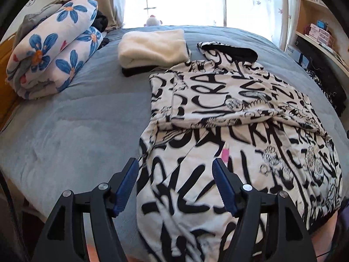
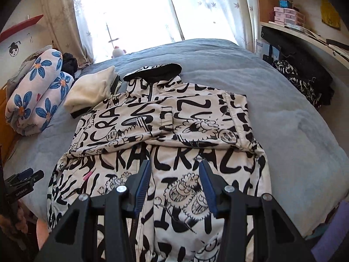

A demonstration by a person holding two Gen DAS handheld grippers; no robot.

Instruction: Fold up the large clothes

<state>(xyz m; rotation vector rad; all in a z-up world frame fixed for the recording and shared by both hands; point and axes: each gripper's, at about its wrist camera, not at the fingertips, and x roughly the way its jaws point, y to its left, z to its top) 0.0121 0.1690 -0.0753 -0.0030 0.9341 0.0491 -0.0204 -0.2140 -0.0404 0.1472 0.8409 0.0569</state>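
Observation:
A white hooded jacket with black graffiti print lies flat on the blue-grey bed, both sleeves folded across its chest; it also shows in the right wrist view. My left gripper is open and empty, hovering over the jacket's lower left edge. My right gripper is open and empty above the jacket's lower middle. The left gripper also shows at the left edge of the right wrist view, beside the jacket's hem.
A folded cream garment on a black one lies behind the jacket. A rolled floral quilt sits at the far left. A desk with black clothes and shelves stands on the right. A window with curtains is behind the bed.

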